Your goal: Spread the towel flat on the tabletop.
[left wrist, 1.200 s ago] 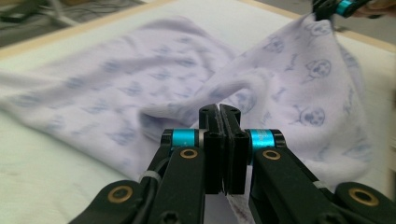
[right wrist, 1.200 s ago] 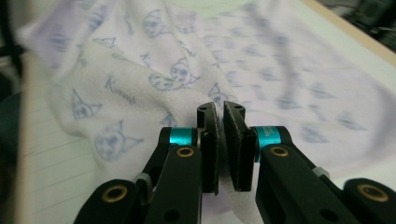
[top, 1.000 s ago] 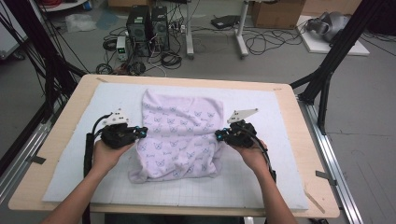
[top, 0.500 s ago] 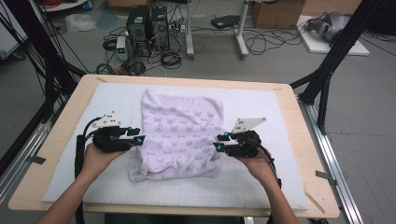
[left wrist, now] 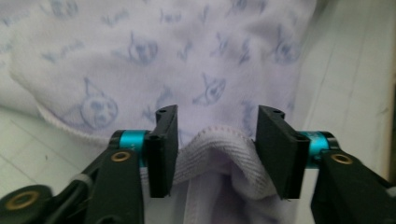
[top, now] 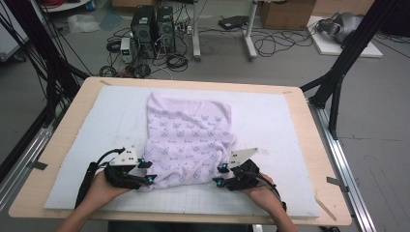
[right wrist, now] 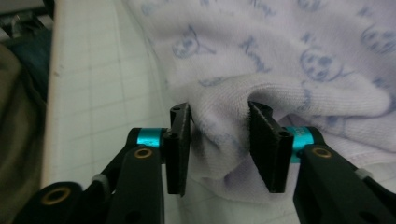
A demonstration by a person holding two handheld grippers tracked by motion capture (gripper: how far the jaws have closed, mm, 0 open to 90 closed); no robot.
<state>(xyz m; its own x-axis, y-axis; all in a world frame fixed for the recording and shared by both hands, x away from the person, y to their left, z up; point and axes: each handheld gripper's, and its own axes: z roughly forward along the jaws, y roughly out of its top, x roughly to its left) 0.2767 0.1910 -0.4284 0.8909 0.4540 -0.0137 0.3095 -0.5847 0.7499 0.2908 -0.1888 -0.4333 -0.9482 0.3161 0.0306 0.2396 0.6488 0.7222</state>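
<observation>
Towel (top: 189, 140) lies rumpled on the bench (top: 290, 121); left tool (top: 146, 172) and right tool (top: 220, 175) stand agape around its near corners — grasp pending, fold undone.

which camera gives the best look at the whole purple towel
The high view: the towel lies whole on the white mat, with both grippers at its near edge. The two gripper views show close-up bunched folds between their jaws.

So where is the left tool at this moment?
In the high view, the left tool sits at the near-left corner of the lilac cloth, on the white mat.
</observation>
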